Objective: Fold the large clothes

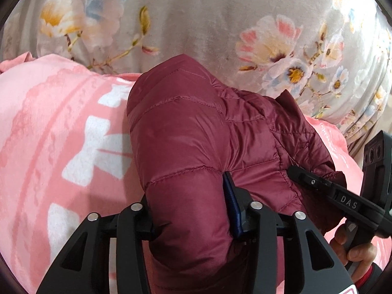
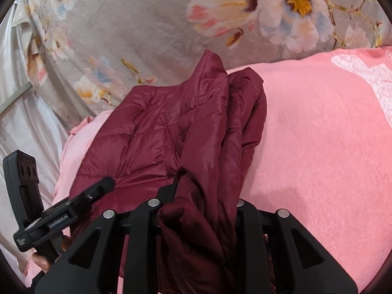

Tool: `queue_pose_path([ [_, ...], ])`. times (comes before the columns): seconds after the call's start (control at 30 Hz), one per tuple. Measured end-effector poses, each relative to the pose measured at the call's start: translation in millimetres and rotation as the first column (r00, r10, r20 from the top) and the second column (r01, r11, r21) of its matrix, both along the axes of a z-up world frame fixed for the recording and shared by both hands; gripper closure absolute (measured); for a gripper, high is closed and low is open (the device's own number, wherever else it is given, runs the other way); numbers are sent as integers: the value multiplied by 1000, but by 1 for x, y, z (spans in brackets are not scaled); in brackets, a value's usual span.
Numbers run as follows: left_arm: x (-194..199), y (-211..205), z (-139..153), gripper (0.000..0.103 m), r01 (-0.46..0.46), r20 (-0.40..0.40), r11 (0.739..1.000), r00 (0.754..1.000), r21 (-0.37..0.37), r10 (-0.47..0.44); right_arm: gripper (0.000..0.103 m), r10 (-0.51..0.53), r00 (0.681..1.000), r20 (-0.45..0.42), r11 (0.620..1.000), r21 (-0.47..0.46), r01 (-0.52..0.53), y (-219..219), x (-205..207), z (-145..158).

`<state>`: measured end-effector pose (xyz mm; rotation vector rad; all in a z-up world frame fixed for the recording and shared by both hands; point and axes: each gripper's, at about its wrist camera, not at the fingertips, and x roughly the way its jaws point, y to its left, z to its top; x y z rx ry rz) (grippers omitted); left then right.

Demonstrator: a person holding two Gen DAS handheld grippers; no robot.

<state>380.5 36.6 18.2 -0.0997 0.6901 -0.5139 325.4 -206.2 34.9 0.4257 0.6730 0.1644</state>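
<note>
Two tongs grip one dark red quilted jacket (image 1: 196,132) at the same time. The left tongs (image 1: 189,210) are clenched on a thick padded fold of it, the puffy cloth bulging up between the two fingers and hiding most of the left one, while a blue pad shows on the inner face of the right finger (image 1: 232,208). The right tongs (image 2: 198,210) are clenched on a bunched, hanging fold of the same jacket (image 2: 152,134), which drapes down over the tongs' frame.

In the left wrist view the right tongs (image 1: 316,183) come in from the lower right with their tip against the jacket, and a hand (image 1: 350,245) holds the grip beneath. In the right wrist view the left tongs (image 2: 98,191) reach in from the lower left and touch the jacket's near edge.

The jacket lies in a rumpled heap on a pink blanket (image 1: 49,132) with white shapes printed on it, near that blanket's far edge. Beyond the pink blanket (image 2: 318,147) lies a grey flowered blanket (image 1: 196,19), and pale shiny cloth (image 2: 22,112) shows at the left border of the right wrist view.
</note>
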Motion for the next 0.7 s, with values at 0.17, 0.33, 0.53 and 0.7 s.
queue_pose_path([
  [0.17,6,-1,-6,48,-30,-29,999,999,31,30,63,-15,998,-59,1000,-13,15,-1,8,-9],
  [0.33,14,13,-9,35,-81,-97,997,992,6,82,49,-37,994,-102,999,26,40,-14,5,-10],
  [0.53,-44,29,44,37,-193,64,975,980,110,186,52,-116,990,82,988,-92,124,-29,-66,56],
  [0.7,-68,1,63,37,-239,83,950,970,200,227,90,-61,996,58,979,-193,72,2,-71,66],
])
